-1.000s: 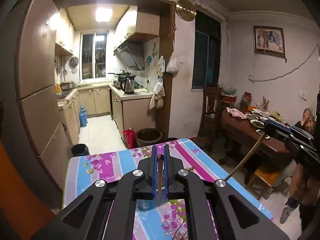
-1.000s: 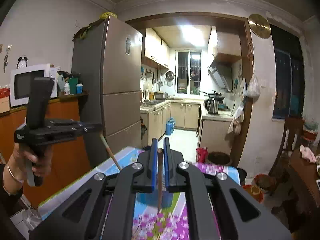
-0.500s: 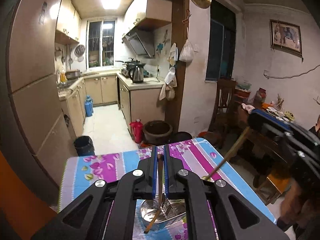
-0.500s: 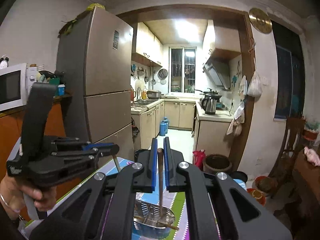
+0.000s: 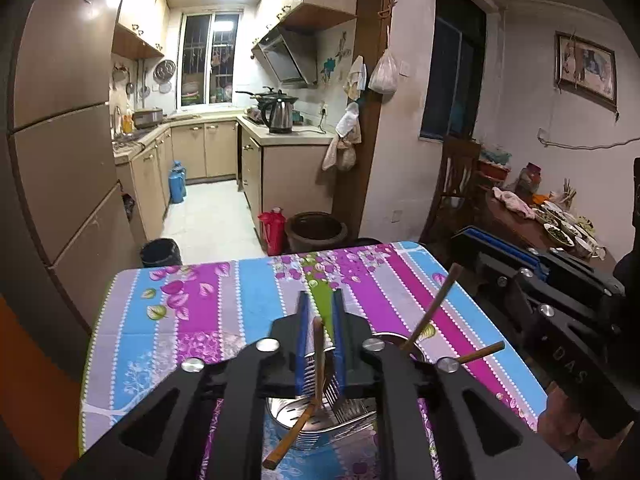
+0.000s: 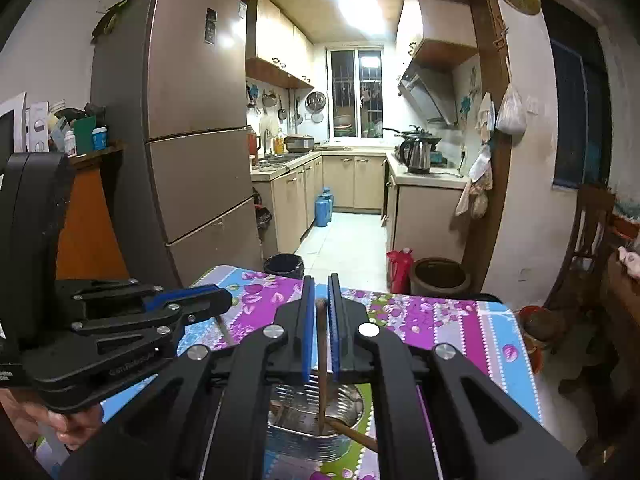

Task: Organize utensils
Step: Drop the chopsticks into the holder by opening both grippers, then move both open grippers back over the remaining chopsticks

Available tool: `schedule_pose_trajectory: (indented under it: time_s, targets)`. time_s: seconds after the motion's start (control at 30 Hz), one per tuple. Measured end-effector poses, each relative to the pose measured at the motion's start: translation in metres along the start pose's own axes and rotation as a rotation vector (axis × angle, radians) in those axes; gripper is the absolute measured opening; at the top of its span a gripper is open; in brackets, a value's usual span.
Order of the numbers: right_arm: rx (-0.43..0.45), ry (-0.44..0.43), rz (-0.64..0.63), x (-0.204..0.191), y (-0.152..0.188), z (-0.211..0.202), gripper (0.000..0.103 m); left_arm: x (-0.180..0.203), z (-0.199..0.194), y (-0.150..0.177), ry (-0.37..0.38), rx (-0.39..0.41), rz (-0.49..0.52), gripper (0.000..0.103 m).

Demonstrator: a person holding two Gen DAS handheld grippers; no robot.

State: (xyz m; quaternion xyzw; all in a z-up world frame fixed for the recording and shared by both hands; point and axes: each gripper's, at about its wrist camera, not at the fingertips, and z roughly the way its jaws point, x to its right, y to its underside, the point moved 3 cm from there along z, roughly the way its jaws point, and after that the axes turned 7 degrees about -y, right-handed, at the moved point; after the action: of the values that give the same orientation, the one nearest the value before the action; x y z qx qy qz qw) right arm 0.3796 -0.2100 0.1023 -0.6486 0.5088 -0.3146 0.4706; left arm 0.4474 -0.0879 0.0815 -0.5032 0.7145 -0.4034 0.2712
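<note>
A shiny metal utensil holder (image 5: 320, 420) stands on the striped flowered tablecloth (image 5: 200, 312), just below both grippers; it also shows in the right wrist view (image 6: 308, 432). My left gripper (image 5: 320, 320) has its jaws parted, with a wooden-handled fork (image 5: 318, 360) loose between them, tines down in the holder. My right gripper (image 6: 321, 300) is shut on a wooden chopstick (image 6: 322, 360) whose tip is inside the holder. That chopstick also shows in the left wrist view (image 5: 432, 308). Other wooden handles lean in the holder.
The table ends a short way beyond the holder, with the kitchen floor, a black bin (image 5: 160, 252), a red flask (image 5: 272, 228) and a brown pot (image 5: 316, 232) past it. A fridge (image 6: 192, 140) stands left; a dining table (image 5: 540, 224) with dishes is right.
Both grippers have lowered and tilted down toward the holder. The left jaws have opened around the fork. The right chopstick's tip now sits in the holder.
</note>
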Motion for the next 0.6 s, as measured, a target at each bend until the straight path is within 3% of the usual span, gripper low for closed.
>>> schedule_pose_trajectory:
  time_s: [0.1,0.23,0.3,0.33,0.37,0.43,0.6]
  targets:
    - [0.067,0.008,-0.013,0.0,-0.016,-0.027,0.005,0.003,-0.036,-0.019,-0.006,0.102,0.012,0.014]
    - [0.186,0.02,-0.023,0.005,-0.042,-0.095,0.005,-0.001,-0.109,-0.04,-0.081,0.251,0.028,0.015]
    - [0.249,0.036,-0.054,0.005,-0.044,-0.144,0.007,0.002,-0.15,-0.037,-0.118,0.326,0.057,0.025]
    - [0.27,0.042,-0.071,0.008,-0.042,-0.164,0.018,0.004,-0.18,-0.028,-0.152,0.385,0.082,0.041]
    - [0.296,0.047,-0.082,0.009,-0.036,-0.19,0.044,0.006,-0.2,-0.019,-0.182,0.425,0.102,0.058]
    - [0.338,0.047,-0.099,0.012,-0.019,-0.235,0.073,0.014,-0.243,0.01,-0.218,0.494,0.161,0.074]
    - [0.326,0.05,-0.109,0.019,0.06,-0.325,0.075,0.021,-0.3,0.094,-0.224,0.479,0.229,0.075]
